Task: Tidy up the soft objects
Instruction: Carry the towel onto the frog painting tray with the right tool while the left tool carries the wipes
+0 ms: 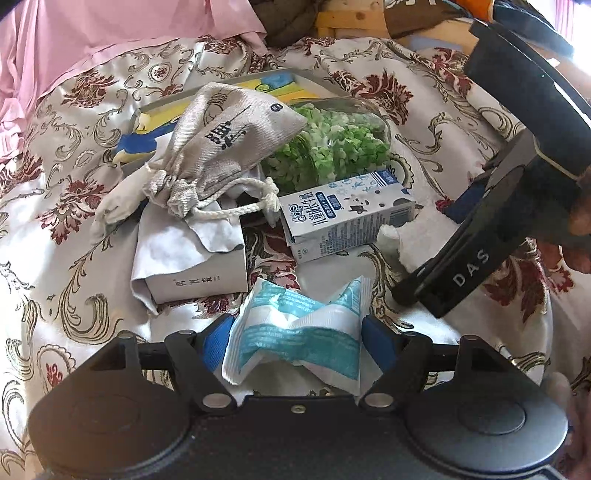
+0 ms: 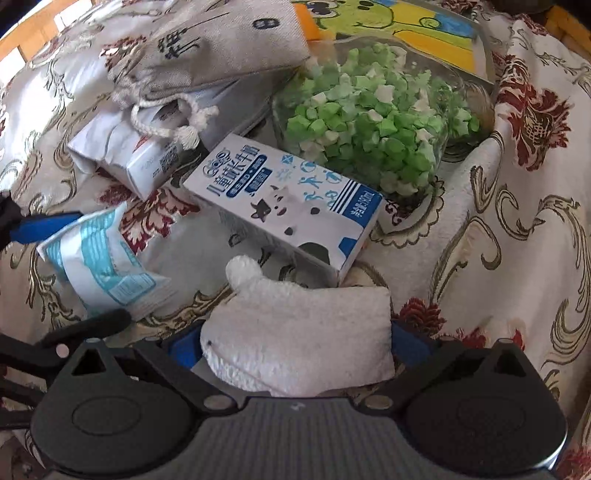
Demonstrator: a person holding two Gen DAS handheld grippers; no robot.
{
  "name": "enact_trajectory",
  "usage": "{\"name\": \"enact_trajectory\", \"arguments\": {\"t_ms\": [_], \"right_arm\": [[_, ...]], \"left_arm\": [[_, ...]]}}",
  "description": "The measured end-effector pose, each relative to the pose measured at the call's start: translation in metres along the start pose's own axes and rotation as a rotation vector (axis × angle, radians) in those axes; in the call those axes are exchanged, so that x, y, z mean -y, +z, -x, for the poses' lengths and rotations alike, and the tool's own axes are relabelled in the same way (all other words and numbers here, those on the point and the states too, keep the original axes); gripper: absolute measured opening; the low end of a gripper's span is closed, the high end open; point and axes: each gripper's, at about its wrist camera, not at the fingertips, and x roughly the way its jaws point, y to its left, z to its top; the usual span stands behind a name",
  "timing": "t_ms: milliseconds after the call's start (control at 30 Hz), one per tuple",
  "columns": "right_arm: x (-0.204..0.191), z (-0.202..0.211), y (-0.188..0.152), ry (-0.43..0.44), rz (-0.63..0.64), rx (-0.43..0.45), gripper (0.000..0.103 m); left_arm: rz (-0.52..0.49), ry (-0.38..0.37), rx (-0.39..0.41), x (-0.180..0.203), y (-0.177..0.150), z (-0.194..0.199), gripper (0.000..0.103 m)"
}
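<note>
While the floral bedspread [image 1: 424, 92] fills both views to every edge, its barest patch lies at 3 o'clock in the right wrist view. At 12 o'clock a picture book [image 2: 424, 33] lies flat, and over its near edge sits a clear container of green paper stars [image 2: 373, 122]. A grey drawstring pouch [image 1: 229, 136] lies with its cinched mouth toward 7 o'clock in the left wrist view, resting on a white box [image 1: 199, 273]. Just beside the container, a milk carton [image 2: 284, 206] lies on its side, long axis from 10 to 4 o'clock in the right wrist view. The left tool [image 1: 295, 339] is closed on a crumpled teal-and-white packet [image 1: 295, 332], blue pads pressing both sides, the packet running across the jaws. The right tool [image 2: 295, 347] grips a white fluffy cloth [image 2: 303, 332] whose rounded tip points to 11 o'clock. Only the left wrist view shows pink sheets [image 1: 74, 37] at 10 o'clock.
</note>
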Motion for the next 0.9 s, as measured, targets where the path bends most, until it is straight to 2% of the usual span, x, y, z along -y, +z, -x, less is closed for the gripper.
{"name": "enact_trajectory", "arguments": {"t_ms": [233,367,633,767,900], "right_arm": [[0.015,0.009,-0.001,0.024,-0.028,0.016,0.099],[0.027,0.02,0.0,0.035,-0.053,0.066,0.099],[0.043,0.077,-0.007,0.063,-0.101,0.295,0.099],[0.029,0.083,-0.003,0.064,-0.102,0.392,0.099],[0.027,0.091,-0.004,0.071,-0.118,0.488,0.099]], "left_arm": [[0.025,-0.018,0.011,-0.003,0.001,0.001,0.071],[0.053,-0.03,0.024,-0.006,0.0,0.006,0.066],[0.153,-0.041,0.111,-0.007,-0.008,0.032,0.066],[0.155,-0.015,0.192,-0.005,-0.004,0.049,0.066],[0.199,-0.003,0.254,-0.013,0.011,0.063,0.066]]}}
